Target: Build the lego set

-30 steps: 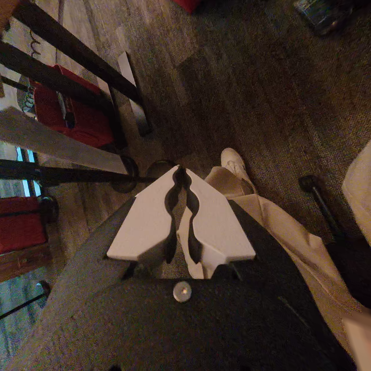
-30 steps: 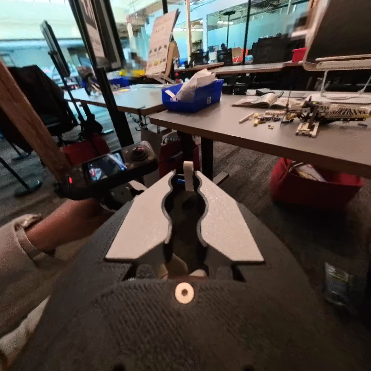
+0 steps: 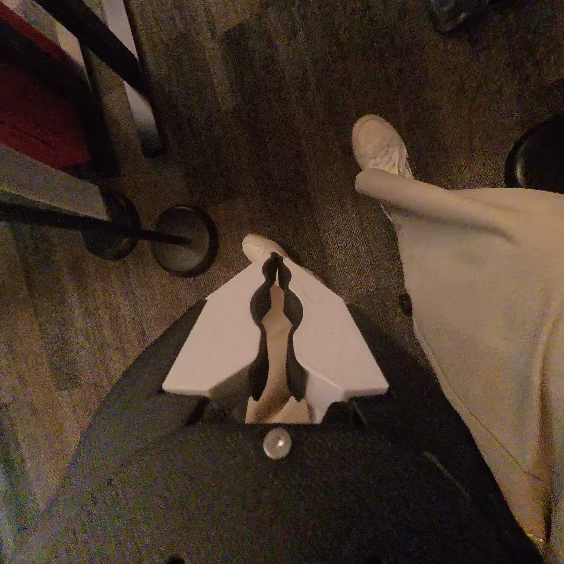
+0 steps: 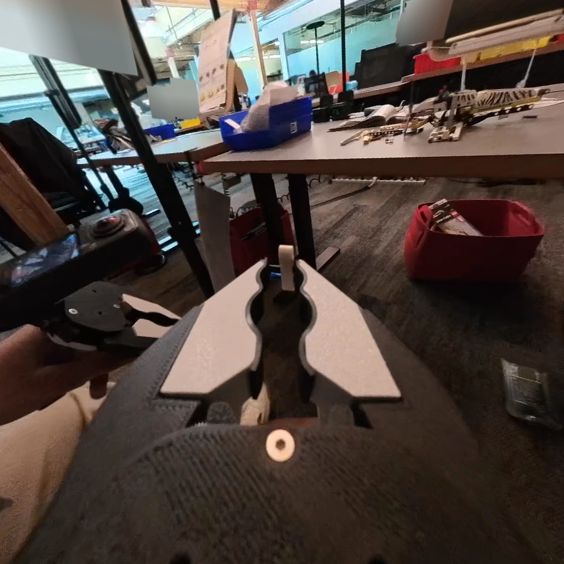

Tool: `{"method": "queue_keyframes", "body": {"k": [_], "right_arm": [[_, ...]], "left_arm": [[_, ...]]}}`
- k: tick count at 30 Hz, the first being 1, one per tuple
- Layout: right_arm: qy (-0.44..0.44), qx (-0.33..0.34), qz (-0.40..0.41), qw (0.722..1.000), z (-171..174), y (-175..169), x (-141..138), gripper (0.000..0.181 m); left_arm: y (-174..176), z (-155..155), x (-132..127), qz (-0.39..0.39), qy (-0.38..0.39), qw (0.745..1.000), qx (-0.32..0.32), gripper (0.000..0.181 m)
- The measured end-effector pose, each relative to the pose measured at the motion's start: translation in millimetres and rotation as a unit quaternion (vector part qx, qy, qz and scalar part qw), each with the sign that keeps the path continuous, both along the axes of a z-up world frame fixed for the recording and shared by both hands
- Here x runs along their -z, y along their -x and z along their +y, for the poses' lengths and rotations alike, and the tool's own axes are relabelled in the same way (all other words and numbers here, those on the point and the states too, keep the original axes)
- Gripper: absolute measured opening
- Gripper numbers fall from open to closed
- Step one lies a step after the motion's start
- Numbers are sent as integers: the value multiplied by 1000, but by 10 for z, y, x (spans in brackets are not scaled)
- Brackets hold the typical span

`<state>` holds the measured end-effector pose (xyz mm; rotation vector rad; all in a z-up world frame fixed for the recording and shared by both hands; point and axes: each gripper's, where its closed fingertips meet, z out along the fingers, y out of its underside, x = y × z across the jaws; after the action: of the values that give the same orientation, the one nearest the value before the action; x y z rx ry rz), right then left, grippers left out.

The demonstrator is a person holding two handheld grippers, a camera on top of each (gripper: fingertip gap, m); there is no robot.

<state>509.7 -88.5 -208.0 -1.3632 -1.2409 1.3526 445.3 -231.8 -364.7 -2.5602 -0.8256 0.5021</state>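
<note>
left wrist view: the left hand-held gripper (image 3: 276,265) points straight down at a grey-brown carpeted floor (image 3: 305,106), its white fingers closed tip to tip with nothing between them. a white shoe (image 3: 259,247) sits just past the fingertips, partly hidden by them. a second white shoe (image 3: 378,143) lies farther off to the right, below a beige trouser leg (image 3: 476,274). to the left are a round black stand base (image 3: 184,241) on the carpet, black desk legs (image 3: 100,52) and a dark red fabric bin (image 3: 33,122).

right wrist view: the right hand-held gripper (image 4: 282,268) looks out level across the room, gripping a small white lego piece (image 4: 287,267) that stands upright between its fingertips. the left hand-held gripper shows low on the left, held in a person's hand (image 4: 45,366), with a black camera (image 4: 61,253) above it. beyond, a grey desk (image 4: 381,158) carries the partly built lego model with zebra-striped parts (image 4: 476,106), loose small lego pieces (image 4: 378,135) just left of it, an open booklet (image 4: 372,117) and a blue plastic bin holding crumpled bags (image 4: 268,122). under the desk's right side a red fabric tub (image 4: 470,241) sits on the carpet with a box inside. a clear plastic bag (image 4: 531,393) lies on the carpet at far right.
</note>
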Motion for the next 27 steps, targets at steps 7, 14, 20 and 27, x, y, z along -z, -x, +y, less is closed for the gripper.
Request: {"method": "queue_keyframes", "body": {"k": [7,14,20,27], "right_arm": [[0,19,54,998,544,437,-377,14],[-107,0,142,984,690,392,-1583,14],[-125,33,199,971,931,-36,-2010,14],[-106,54,227,967,810,-429,-1916,14]], "left_arm": [[55,620,-49,-169,-123,976,56,0],[329,850,-992,-67,-161,981,87,0],[246,1144,-1399,-16,-209,970,125,0],[11,1533,-1570,29,-213,954,208,0]]}}
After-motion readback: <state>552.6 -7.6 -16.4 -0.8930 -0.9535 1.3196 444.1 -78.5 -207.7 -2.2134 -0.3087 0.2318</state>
